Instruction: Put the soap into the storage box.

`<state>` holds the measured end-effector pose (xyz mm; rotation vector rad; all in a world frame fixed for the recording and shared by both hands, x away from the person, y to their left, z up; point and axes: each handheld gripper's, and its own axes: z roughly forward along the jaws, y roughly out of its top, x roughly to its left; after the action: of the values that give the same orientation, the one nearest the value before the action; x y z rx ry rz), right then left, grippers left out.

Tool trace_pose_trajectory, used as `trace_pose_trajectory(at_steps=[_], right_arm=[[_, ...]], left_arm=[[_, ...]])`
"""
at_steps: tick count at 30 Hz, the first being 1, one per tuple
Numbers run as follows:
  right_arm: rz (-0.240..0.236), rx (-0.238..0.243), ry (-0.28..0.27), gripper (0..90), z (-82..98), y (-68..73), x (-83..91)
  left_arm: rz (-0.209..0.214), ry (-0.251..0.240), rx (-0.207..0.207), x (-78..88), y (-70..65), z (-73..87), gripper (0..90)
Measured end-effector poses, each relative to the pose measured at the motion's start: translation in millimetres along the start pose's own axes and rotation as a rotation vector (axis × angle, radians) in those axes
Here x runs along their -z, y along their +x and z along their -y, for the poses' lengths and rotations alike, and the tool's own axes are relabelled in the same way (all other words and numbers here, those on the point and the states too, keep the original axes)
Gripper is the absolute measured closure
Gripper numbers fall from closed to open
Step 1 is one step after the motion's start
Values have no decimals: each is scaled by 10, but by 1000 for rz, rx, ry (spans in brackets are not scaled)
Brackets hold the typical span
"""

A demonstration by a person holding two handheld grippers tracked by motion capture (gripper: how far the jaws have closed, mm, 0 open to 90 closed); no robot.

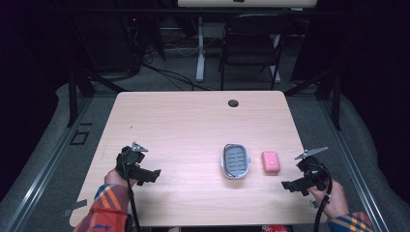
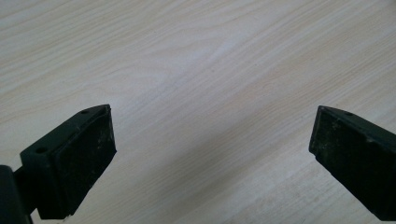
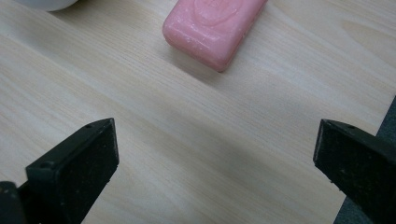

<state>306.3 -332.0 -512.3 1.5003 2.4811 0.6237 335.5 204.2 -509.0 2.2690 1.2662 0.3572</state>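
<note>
Both grippers gape wide, holding nothing, over the table (image 1: pixel 193 121).
The soap (image 3: pixel 212 25) lies just ahead of the right gripper (image 3: pixel 215 154), beside the dish (image 1: pixel 235 161); the left gripper (image 2: pixel 212 149) faces bare wood.

The table (image 1: pixel 193 125) is pale wood with fine, light-brown grain lines, and a small dark round hole (image 1: pixel 233 103) sits near its far edge. Right of centre lies a grey dish (image 1: pixel 235 161) with a lighter rim and darker grey slats inside. Just right of it is a pink soap (image 1: pixel 270 162), a soft, even pink with a faint embossed mark. The left gripper (image 1: pixel 153 175) and the right gripper (image 1: pixel 288 184) are both black, each topped by a grey plate, with matte black pads (image 2: pixel 88 149). The sleeves (image 1: pixel 109 208) at the near edge are plaid in orange, red and blue. The floor (image 1: pixel 58 159) around is grey, and the far chair (image 1: pixel 251 43) is black.
</note>
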Motion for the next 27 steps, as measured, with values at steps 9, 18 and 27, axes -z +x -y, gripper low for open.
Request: trace_pose_trajectory(at_steps=[9, 18, 27], right_arm=[[14, 9, 11, 0, -3, 15, -15], [33, 26, 26, 0, -45, 33, -52], [71, 48, 47, 0, -131, 67, -101]], left_arm=[[2, 2, 13, 2, 2, -4, 3], [-2, 15, 6, -18, -14, -26, 3], [-1, 22, 3, -31, -6, -27, 3]])
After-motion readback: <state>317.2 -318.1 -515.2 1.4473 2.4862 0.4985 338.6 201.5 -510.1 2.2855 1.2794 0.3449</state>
